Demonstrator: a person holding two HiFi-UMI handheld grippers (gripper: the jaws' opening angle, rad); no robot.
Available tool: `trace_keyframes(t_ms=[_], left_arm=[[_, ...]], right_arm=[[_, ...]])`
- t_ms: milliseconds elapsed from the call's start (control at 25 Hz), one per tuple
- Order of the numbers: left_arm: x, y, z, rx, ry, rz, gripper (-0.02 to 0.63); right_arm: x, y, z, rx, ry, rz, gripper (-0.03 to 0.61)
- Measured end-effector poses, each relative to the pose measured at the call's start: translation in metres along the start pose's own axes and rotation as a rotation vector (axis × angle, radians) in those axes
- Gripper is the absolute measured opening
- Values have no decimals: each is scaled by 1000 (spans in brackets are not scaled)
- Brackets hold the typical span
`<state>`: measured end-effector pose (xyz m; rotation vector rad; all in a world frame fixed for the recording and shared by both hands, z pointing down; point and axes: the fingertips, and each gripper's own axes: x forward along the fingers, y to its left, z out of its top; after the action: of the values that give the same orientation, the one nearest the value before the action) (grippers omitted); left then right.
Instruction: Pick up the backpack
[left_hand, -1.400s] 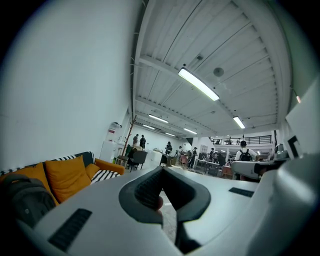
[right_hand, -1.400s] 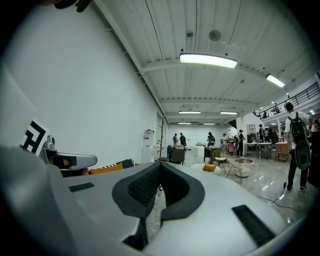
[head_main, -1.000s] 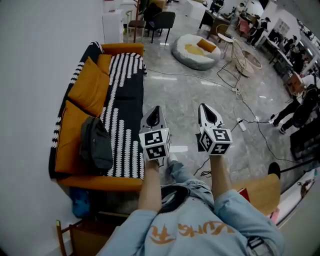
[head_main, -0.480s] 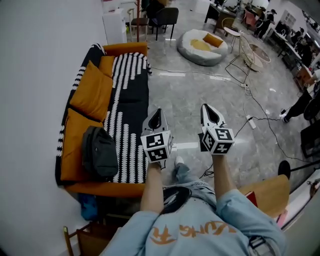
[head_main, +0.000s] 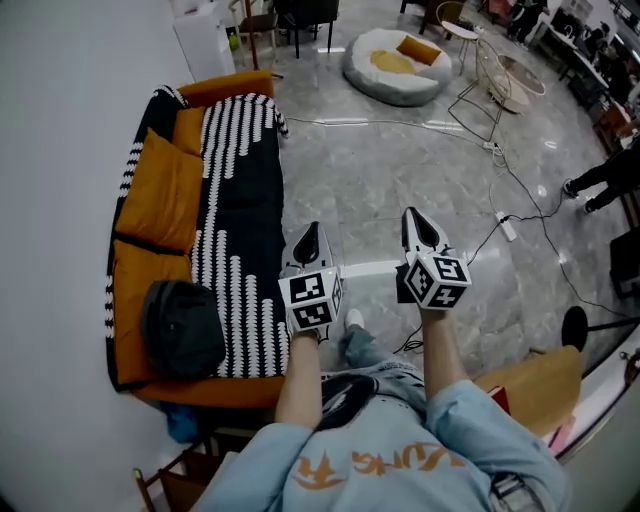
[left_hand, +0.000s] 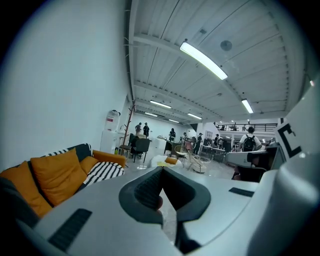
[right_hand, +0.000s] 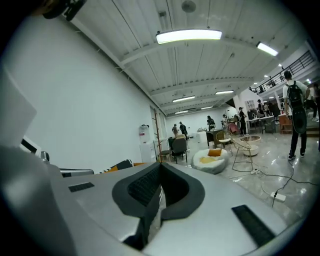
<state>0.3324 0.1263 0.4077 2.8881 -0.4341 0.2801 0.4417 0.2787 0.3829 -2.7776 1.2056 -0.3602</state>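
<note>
Both grippers are up at chest height here, side by side over the grey floor (head_main: 400, 160). The left gripper (head_main: 311, 232) has its jaws pressed together with nothing between them, and the right gripper (head_main: 420, 222) matches it, closed and empty. Neither points at the target.

The backpack (head_main: 183, 328), dark grey, sits on the near end of the striped sofa (head_main: 245, 190), resting against the lower orange cushion (head_main: 135, 300). From the head view it lies off to the left of both grippers and closer to the person than their tips, so it's sideways and slightly back rather than ahead. It looks a touch longer along the sofa's length, though that's hard to call.

The left gripper is clearly the nearer one; the right has the left arm between it and the bag. My read is that the reach needs a turn to the left, and jaws that open first.
</note>
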Motion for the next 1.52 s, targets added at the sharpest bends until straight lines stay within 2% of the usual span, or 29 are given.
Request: trace_keyframes(t_ms=[200, 360, 480, 640, 760, 880, 1080, 1280, 1520], left_arm=[[64, -36, 21, 39, -15, -34, 14], [107, -66, 41, 65, -44, -72, 15], [127, -84, 43, 127, -41, -81, 14], [141, -89, 35, 130, -21, -90, 14], [145, -81, 23, 125, -4, -54, 14], [144, -48, 15, 107, 26, 11, 15], [125, 21, 13, 53, 34, 176, 15], [72, 113, 14, -14, 28, 368, 15], [-14, 211, 15, -86, -7, 590, 15]], right_arm=[[37, -52, 19, 22, -18, -5, -2], [63, -98, 36, 85, -60, -11, -2], [74, -130, 40, 134, -84, -32, -2], [89, -144, 28, 157, -57, -31, -2], [104, -140, 16, 160, -24, 0, -2], [128, -113, 6, 141, 23, 60, -2], [172, -53, -1, 116, 80, 192, -2], [205, 61, -18, 63, 152, 392, -2], [214, 202, -41, -2, 210, 616, -2]])
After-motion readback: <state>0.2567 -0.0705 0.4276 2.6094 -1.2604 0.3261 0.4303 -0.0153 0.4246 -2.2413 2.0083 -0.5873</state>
